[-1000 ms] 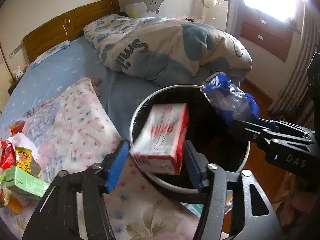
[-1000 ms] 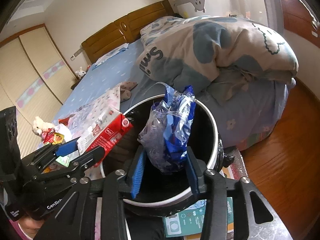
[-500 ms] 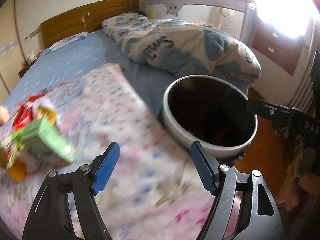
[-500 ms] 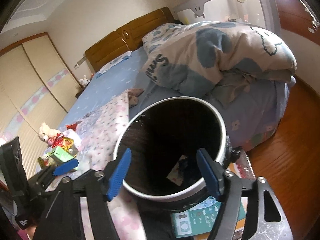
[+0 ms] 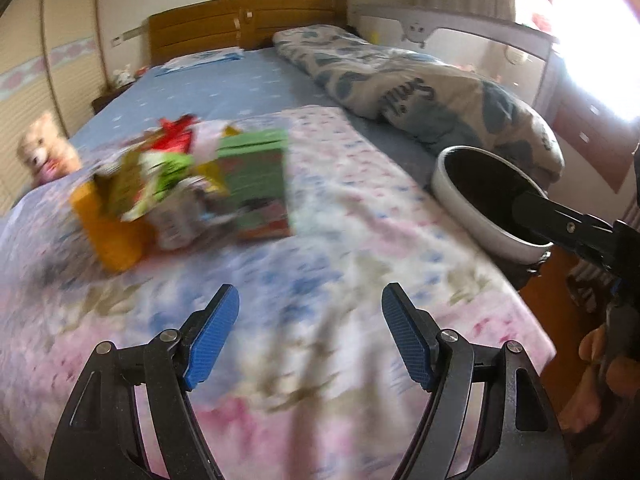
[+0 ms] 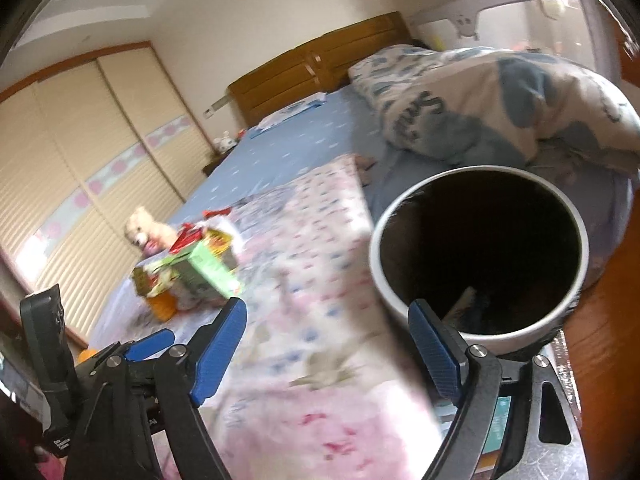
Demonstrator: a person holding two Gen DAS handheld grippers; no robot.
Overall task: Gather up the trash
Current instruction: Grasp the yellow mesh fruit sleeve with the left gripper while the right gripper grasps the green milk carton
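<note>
Trash pile (image 5: pixel 184 184) lies beyond left gripper (image 5: pixel 310 336), jaws apart.

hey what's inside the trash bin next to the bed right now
Looking into the trash bin from the right wrist view, a pale box edge and something dark blue show near the bottom. The rest of the inside is too dark to make out.

Both wrist cameras looked down and forward across the bed (image 5: pixel 248 80) toward its headboard. Both views shared the bin (image 6: pixel 478 254) at the bed's foot edge.
</note>
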